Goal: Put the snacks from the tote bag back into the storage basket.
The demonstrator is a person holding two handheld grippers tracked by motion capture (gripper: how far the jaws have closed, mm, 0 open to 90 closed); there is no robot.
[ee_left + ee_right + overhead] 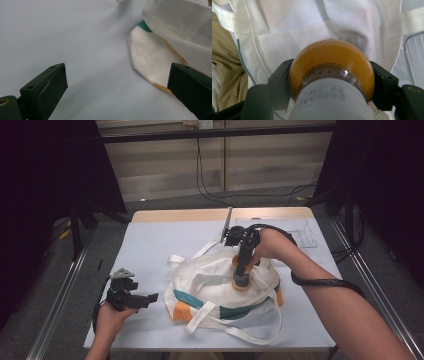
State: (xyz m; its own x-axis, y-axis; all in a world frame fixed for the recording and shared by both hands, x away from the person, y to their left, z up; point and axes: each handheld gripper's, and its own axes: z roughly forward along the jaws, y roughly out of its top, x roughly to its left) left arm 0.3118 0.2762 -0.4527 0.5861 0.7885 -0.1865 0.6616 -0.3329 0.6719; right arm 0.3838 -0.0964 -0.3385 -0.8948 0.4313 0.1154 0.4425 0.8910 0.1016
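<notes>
**— What worries you from here?**

— My right gripper (332, 82) has its jaws closed on an orange bottle (332, 67), pinching it just below the white cap, and that body is round and smooth. I judge it could roll or squirt out of the pinch if I tilt it further. It hangs over the white tote bag (220, 280), whose mouth looks slack; the cloth could fold shut under it, or a handle strap (235, 327) could snag my jaws.

**— And your other hand?**

— My left gripper (131, 298) sits near the table's front edge, jaws wide apart with nothing between them, just beside the bag's near corner (147, 60) but not touching. Nothing is bracing the bag, so a push may drag it.

**— The surface?**

— A pale sheet (150, 250) covers the table, smooth, little grip. A clear tray (305, 236) lies at the far right.

**— Beyond that?**

— Grey floor, cables (210, 190) trailing down a panelled wall, dark curtains (55, 180) either side.
</notes>
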